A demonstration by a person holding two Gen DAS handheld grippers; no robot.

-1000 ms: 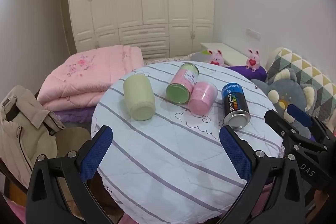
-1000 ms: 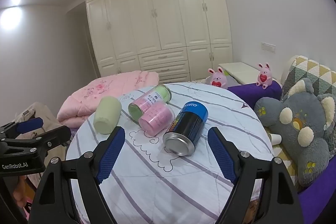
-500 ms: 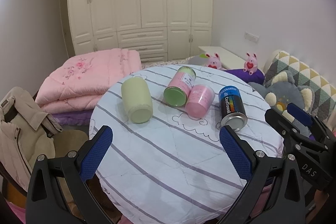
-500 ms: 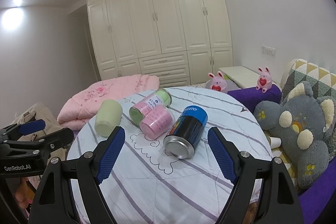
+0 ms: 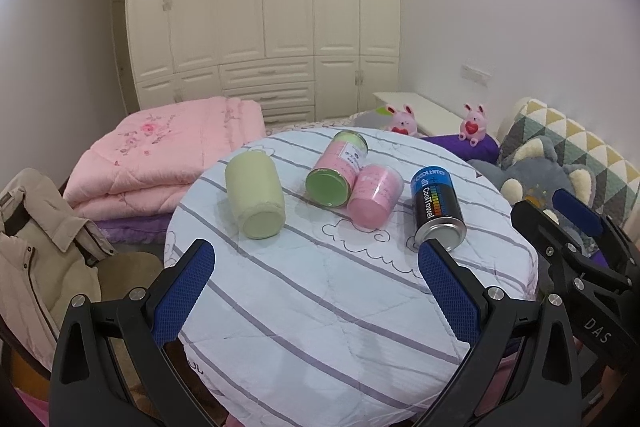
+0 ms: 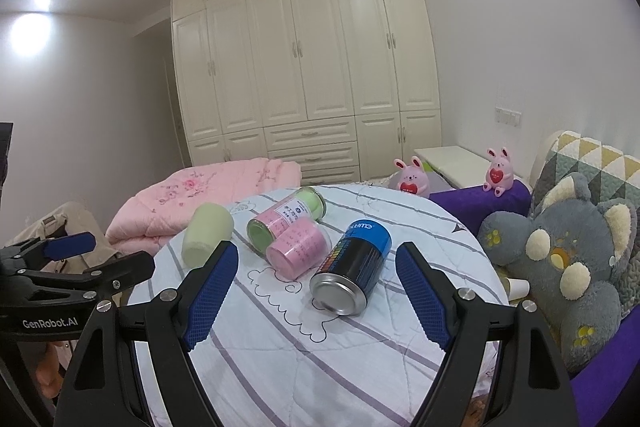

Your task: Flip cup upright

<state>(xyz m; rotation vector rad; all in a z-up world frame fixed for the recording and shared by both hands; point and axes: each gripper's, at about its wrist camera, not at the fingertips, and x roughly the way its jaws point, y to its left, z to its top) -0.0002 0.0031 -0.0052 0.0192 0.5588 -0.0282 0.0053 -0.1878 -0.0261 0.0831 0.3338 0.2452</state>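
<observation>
Several cans and cups lie on their sides on a round striped table (image 5: 320,299). A pale green cup (image 5: 256,201) lies at the left, also in the right wrist view (image 6: 206,239). A pink-and-green can (image 5: 336,169) and a pink cup (image 5: 374,201) lie mid-table. A blue-and-black can (image 5: 438,213) lies at the right, its metal bottom toward me (image 6: 348,281). My left gripper (image 5: 316,291) is open and empty, above the table's near part. My right gripper (image 6: 316,291) is open and empty, just short of the blue-and-black can.
A folded pink quilt (image 5: 168,155) lies behind the table at left. A beige coat (image 5: 36,247) hangs on a chair at the left. A grey plush toy (image 6: 560,267) and patterned cushion sit to the right. White wardrobes (image 5: 264,7) fill the back wall.
Both cameras have drawn back and up a little, so the table and cans sit lower and farther. Nothing on the table has moved; both grippers stay open.
</observation>
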